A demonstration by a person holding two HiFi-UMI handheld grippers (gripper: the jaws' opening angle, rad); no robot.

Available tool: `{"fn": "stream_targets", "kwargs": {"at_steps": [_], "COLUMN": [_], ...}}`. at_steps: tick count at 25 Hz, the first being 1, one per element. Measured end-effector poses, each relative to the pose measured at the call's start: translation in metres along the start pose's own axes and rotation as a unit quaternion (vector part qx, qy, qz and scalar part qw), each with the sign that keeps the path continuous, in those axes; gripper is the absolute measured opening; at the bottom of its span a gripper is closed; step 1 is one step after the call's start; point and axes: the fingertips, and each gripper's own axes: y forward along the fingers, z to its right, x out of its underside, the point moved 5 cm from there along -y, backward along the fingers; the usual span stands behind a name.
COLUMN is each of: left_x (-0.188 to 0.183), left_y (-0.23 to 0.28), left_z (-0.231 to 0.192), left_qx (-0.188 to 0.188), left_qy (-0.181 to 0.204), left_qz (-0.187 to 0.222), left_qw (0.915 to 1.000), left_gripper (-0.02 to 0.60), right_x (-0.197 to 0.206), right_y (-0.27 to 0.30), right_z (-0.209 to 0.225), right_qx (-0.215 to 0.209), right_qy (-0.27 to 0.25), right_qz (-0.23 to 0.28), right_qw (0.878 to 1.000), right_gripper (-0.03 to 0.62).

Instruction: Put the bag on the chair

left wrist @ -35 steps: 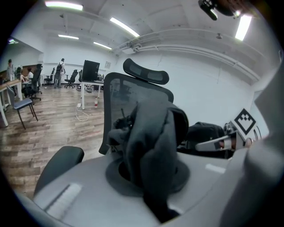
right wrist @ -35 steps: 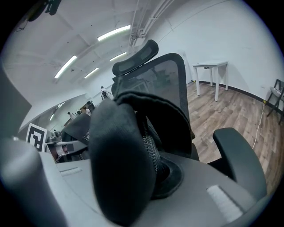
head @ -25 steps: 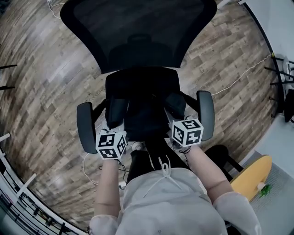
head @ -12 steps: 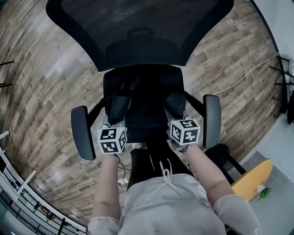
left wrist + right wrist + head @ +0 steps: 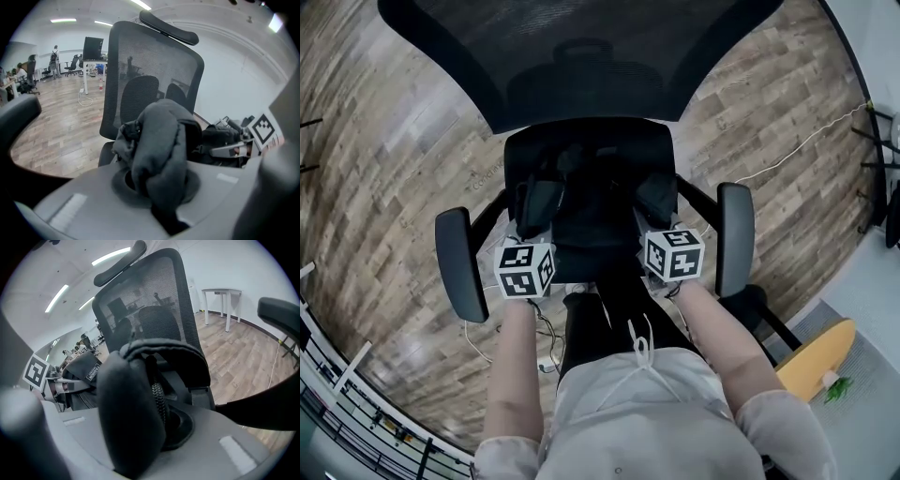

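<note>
Jaws of left gripper [image 5: 536, 228] and right gripper [image 5: 655, 218] pinch the bag [image 5: 595, 220], now lowered to the chair [image 5: 581, 56] seat mid-frame; release seems near.

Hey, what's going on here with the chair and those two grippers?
A person holds a two-jaw gripper in each hand. The left gripper and the right gripper are each shut on one side of a black fabric bag, over the seat of a black mesh-backed office chair. Whether the bag rests on the seat yet is unclear; neither gripper has let go.
</note>
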Motion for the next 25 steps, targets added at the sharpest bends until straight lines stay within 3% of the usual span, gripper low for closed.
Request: {"fn": "stream_targets", "kwargs": {"at_steps": [7,13,17,25], "left_x": [0.021,0.046,0.061,0.094], "left_y": [0.011,0.030,0.036,0.051], "left_z": [-0.008,-0.008,-0.011,-0.019], "left_qx": [-0.014,-0.023,-0.036,-0.066], "left_qy": [-0.005,0.019,0.003,0.043], "left_qz": [-0.010,-0.033,-0.035,-0.002], "left_qw": [0.9998,0.9990,0.9987,0.9969], "left_gripper": [0.026,0.026,0.028,0.044], "right_x": [0.018,0.039,0.049,0.067], "right_y": [0.010,0.021,0.026,0.044], "right_z": [0.001,0.007,0.010,0.013], "right_qx": [0.008,0.044,0.042,0.022], "right_qy": [-0.007,-0.020,-0.014,-0.042], "right_qz": [0.000,-0.010,-0.014,-0.024], "right_qw": [1.000,0.999,0.999,0.999], "right_gripper": [0.048,0.060,0.064,0.077]}}
